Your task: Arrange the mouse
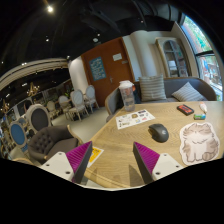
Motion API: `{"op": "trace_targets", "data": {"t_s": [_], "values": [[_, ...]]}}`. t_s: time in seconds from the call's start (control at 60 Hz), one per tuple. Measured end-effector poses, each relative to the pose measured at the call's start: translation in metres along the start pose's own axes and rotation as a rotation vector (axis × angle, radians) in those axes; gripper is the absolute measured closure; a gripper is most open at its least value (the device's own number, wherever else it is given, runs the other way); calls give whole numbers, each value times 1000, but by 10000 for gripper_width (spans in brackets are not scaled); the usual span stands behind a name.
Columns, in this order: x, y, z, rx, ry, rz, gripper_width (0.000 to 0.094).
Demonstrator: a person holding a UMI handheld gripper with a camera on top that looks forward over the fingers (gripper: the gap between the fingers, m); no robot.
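A dark grey computer mouse (159, 131) lies on the light wooden table (120, 145), beyond my fingers and to the right of them. My gripper (112, 165) is open and empty above the table's near part, with nothing between the magenta pads (78, 157). A white cat-shaped mouse mat (198, 145) lies on the table just right of the mouse, close to it.
A printed sheet (134, 119) lies farther back on the table. A tall white cup (127, 96) stands behind it. A small dark object (185, 109) lies at the table's far right. A yellow card (96, 153) lies by the left finger. Chairs (40, 125) stand to the left.
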State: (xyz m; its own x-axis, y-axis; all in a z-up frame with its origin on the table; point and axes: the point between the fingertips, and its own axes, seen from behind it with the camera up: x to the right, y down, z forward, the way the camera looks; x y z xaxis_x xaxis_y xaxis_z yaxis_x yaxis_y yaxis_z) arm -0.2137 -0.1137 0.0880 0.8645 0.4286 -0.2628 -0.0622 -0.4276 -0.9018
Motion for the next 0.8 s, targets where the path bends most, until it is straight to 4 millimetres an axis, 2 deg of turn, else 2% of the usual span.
{"op": "trace_targets", "data": {"t_s": [0.133, 0.15, 0.167, 0.25, 0.383, 0.45, 0.483, 0.583, 0.633, 0.733, 0.8], "values": [[64, 7, 9, -49, 127, 2, 87], [67, 7, 4, -52, 138, 3, 87], [82, 5, 19, -56, 149, 3, 86], [126, 1, 27, -88, 230, -21, 88], [183, -3, 58, -141, 339, -46, 87], [195, -1, 74, -182, 342, 1, 88], [197, -3, 82, -192, 340, 12, 88], [222, -10, 106, -227, 365, -3, 103], [226, -13, 118, -239, 363, -4, 112], [229, -12, 135, -269, 350, 34, 189], [226, -3, 144, -303, 328, 63, 278]]}}
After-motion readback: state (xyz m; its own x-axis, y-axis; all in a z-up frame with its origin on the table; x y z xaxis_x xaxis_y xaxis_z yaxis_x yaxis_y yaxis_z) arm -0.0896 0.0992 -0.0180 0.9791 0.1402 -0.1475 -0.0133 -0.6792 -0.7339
